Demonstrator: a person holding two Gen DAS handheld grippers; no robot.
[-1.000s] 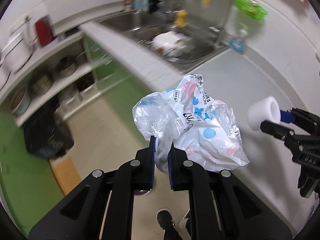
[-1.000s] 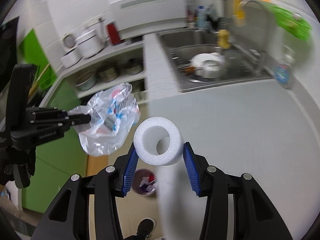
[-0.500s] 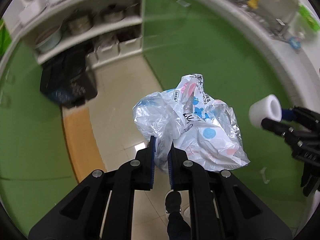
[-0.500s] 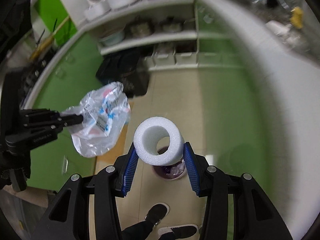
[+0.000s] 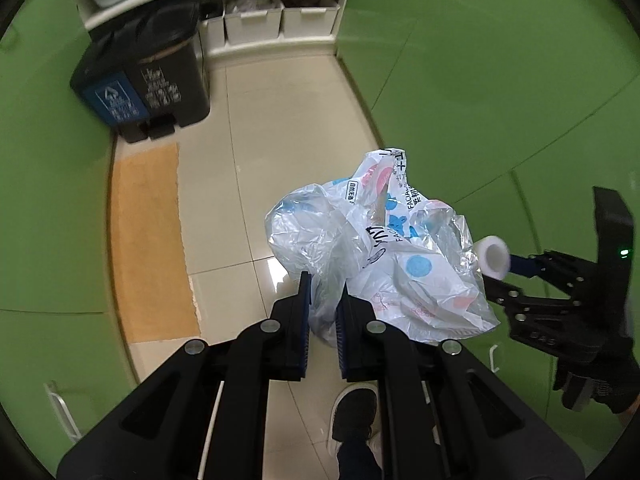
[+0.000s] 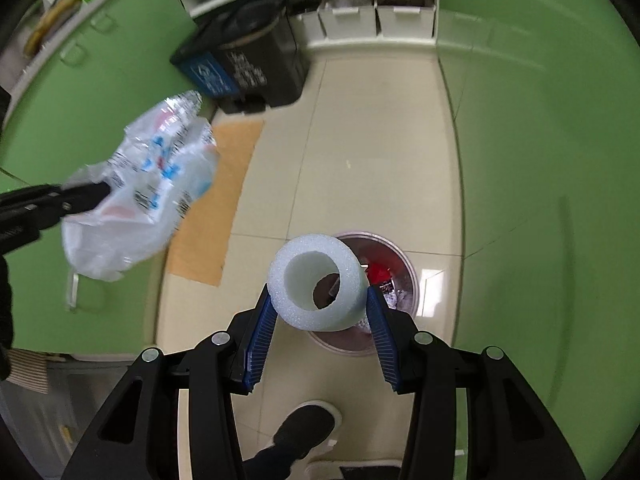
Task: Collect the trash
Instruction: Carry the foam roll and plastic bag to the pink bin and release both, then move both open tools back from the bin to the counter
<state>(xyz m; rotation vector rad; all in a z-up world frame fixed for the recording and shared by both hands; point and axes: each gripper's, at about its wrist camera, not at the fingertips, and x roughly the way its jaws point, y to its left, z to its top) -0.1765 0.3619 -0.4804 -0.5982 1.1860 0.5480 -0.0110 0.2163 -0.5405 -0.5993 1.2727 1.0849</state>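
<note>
Left hand-held gripper (image 5: 322,312): jaws narrow, pinched on a fold of the plastic bag (image 5: 384,248); held above the floor.
Plastic bag: crumpled, clear and white with blue and pink print; bulges up and to the right of the left jaws; in the right wrist view it hangs at the left (image 6: 140,196), over the edge of the mat.
Right hand-held gripper (image 6: 320,320): jaws set wide, pressed on both sides of the foam ring (image 6: 318,282); in the left wrist view it sits at the right (image 5: 508,276), just beside the bag.
Foam ring: white, short tube with an open bore; bore faces the camera; held directly above the bin (image 6: 404,268).
Bin: round, metal-rimmed, open top, standing on the floor near the right cabinet; red and pale scraps inside.
Floor (image 6: 360,128): cream tiles.
Mat (image 5: 150,240): orange, rectangular, along the left cabinet.
Black bins (image 5: 148,80): far left, a double unit with blue and grey labels, lids down.
Cabinets (image 5: 500,80): green fronts, left and right.
Shelf (image 5: 256,12): far, white, with white boxes.
Shoe (image 5: 354,416): dark, near edge.
</note>
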